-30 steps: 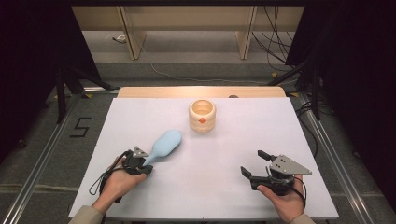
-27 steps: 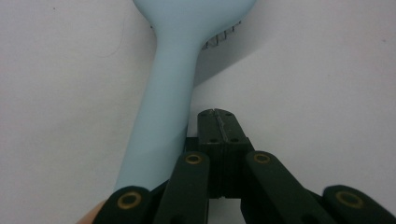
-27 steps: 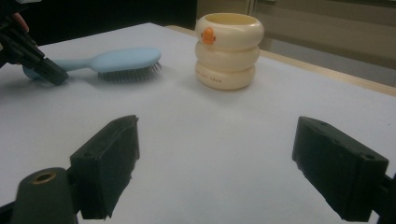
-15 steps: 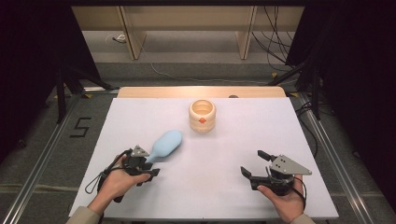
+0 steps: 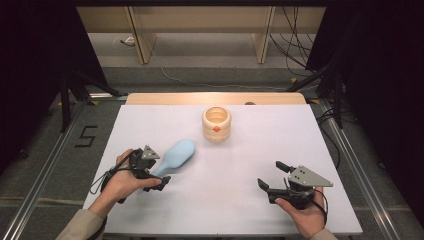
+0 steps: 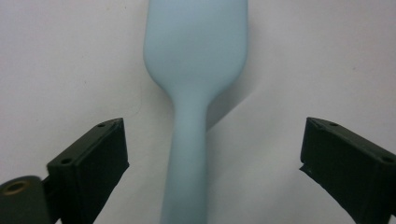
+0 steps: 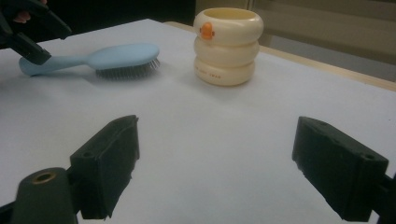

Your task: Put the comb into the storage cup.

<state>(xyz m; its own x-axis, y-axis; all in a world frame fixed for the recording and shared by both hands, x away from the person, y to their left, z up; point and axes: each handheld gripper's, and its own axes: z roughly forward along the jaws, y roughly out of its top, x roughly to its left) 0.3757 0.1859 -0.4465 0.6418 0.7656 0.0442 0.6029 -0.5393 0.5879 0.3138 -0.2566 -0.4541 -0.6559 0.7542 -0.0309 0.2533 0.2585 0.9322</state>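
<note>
**Hairbrush handle between spread jaws, untouched**

The pale blue hairbrush (image 5: 175,156) lies bristles-down on the white table (image 5: 240,200), toward its left half, its head pointing up and to the right in the high view and its handle running back toward the person. The handle end sits between the jaws of the left gripper (image 5: 159,179). In the left gripper view the handle (image 6: 189,158) rises from the bottom edge midway between the two black jaws, with bare table showing on either side — neither pad touches it. Those jaws have just been opening and now stand wide, with the handle loose between them.

The left hand (image 5: 122,175) grasps its gripper from behind, the forearm coming in from the bottom left, and the tool points up and to the right along the brush.

The right gripper (image 5: 272,176) is held near the table's near right edge, well apart from the brush, its jaws spread with nothing between them. The right hand (image 5: 305,212) cradles it from below, the jaws aimed left — toward the brush and the cream ringed cup (image 5: 216,124), which stands upright beyond the brush head.
</note>
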